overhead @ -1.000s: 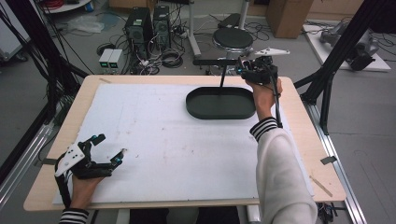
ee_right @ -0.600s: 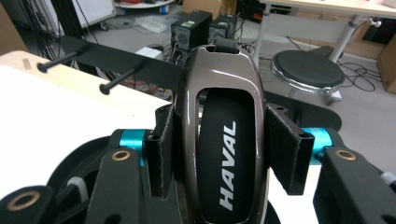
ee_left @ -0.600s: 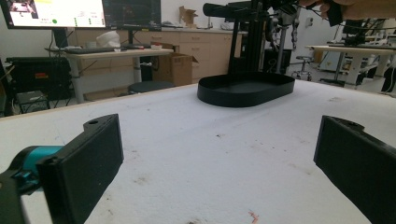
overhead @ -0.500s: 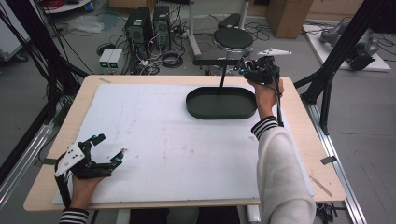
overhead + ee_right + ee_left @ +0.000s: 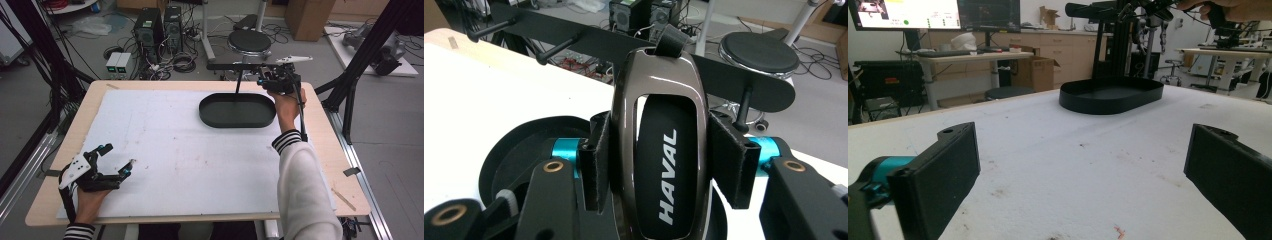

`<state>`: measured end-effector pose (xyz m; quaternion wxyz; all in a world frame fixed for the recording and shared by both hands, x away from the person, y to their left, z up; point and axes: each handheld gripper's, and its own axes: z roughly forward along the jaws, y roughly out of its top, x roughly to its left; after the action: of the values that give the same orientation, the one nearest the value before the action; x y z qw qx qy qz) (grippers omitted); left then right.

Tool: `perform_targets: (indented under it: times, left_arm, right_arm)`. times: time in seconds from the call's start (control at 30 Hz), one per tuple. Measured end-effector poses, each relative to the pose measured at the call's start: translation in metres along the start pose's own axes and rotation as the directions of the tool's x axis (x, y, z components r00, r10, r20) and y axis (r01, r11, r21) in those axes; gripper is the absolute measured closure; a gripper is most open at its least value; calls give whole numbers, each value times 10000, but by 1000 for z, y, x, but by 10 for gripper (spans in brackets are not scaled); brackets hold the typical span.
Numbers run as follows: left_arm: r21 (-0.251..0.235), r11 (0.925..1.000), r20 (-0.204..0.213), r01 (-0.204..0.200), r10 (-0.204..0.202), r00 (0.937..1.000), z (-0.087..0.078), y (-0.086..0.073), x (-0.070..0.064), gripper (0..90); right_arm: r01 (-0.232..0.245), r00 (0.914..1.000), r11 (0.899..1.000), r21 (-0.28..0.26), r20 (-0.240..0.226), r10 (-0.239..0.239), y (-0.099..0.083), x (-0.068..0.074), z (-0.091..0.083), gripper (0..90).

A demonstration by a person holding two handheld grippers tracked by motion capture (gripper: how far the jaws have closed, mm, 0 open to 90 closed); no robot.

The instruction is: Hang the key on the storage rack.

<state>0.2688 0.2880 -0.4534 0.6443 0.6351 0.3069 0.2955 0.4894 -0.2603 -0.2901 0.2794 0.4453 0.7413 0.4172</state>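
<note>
At the far right of the table, above the black oval tray, the right gripper is pinching a car key fob (dark brown shell, "HAVAL" on the black insert) by its two long sides, jaws pressed onto it. The fob's strap loop at its far end points toward the black peg rack, a horizontal bar w/ short pegs on a post standing in the tray. Loop sits just in front of the bar, approx btwn two pegs; can't tell if it's touching.

Step in hand, as I read it: hanging the fob on the rack. Next move likely calls for lining the loop's opening up w/ one peg tip, sliding it on, then spreading the jaws only once the loop bears the weight. Small loop, so aim matters; a miss could drop the fob into the tray.

Left gripper rests near the front-left edge on the white mat, jaws spread wide, nothing btwn them.
</note>
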Motion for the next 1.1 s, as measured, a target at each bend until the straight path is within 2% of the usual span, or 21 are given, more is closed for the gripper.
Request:
perform_targets:
  times: [0.1,0.17,0.23,0.27,0.33,0.6,0.8,1.1]
  left_arm:
    - [1,10000,3,-10,10,10000,0,0,0,19]
    - [-1,10000,27,-23,23,10000,0,0,0,19]
    - [-1,10000,11,-5,5,10000,0,0,0,19]
    - [-2,10000,11,-14,14,10000,0,0,0,19]
    - [-3,10000,15,-2,2,10000,0,0,0,19]
    - [-7,10000,23,12,-12,10000,0,0,0,19]
    - [0,10000,20,8,-8,10000,0,0,0,19]
    - [7,10000,38,-11,10,10000,0,0,0,19]
  right_arm:
    - [29,10000,9999,-167,55,-28,-7,0,0,480]
    - [-148,9999,9999,62,28,148,-14,-3,2,480]
    - [-71,9999,9999,109,78,70,-20,-4,4,480]
    - [-238,9997,9996,120,18,238,-26,-6,5,480]
    - [-281,9996,9994,203,33,281,-30,-8,7,480]
    - [-588,9982,9976,374,-76,591,-42,-12,20,479]
    - [-638,9978,9963,576,-157,648,-48,-15,33,479]
    - [-539,9983,9962,690,-169,552,-53,-18,41,456]
